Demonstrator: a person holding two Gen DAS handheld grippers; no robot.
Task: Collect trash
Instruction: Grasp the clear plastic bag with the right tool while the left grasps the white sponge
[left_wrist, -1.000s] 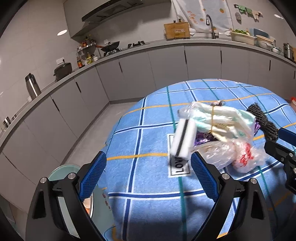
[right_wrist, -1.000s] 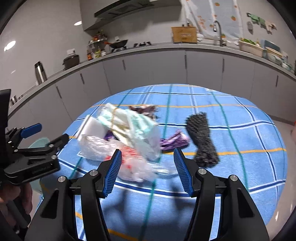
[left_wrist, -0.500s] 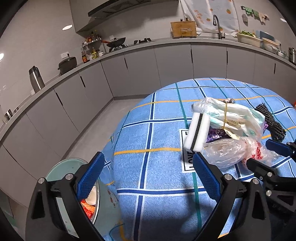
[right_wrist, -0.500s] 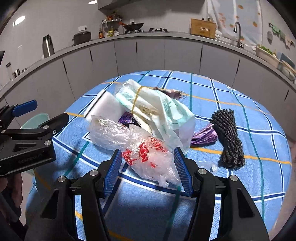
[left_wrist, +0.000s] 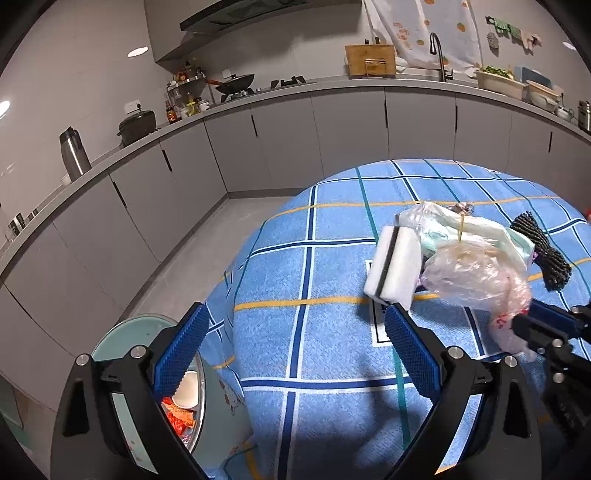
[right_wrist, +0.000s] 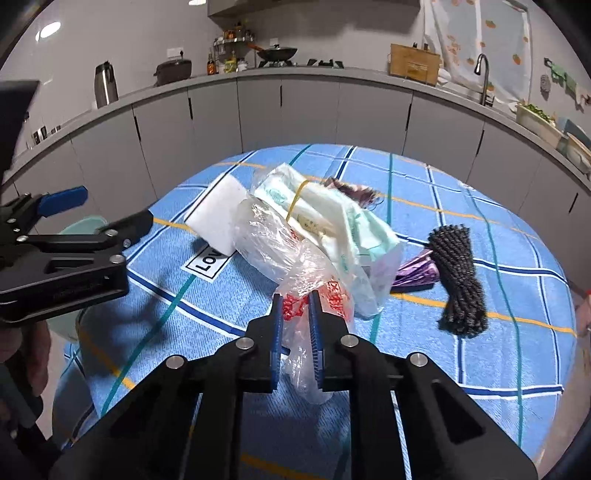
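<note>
Right claw (right_wrist: 295, 306) just clamped on clear plastic bag (right_wrist: 280, 251) near tablecloth (right_wrist: 406, 369) edge; left claw (left_wrist: 291, 343) apart, bare cloth beneath.

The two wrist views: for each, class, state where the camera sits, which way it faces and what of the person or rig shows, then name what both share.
Left wrist: on the left gripper, facing down over the table's left edge towards the bin; its own open jaws show.
Right wrist: on the right gripper, facing the trash pile; jaws just closed on the clear plastic bag; a hand shows.
Shared: white sponge, black rope bundle, blue checked tablecloth.
</note>
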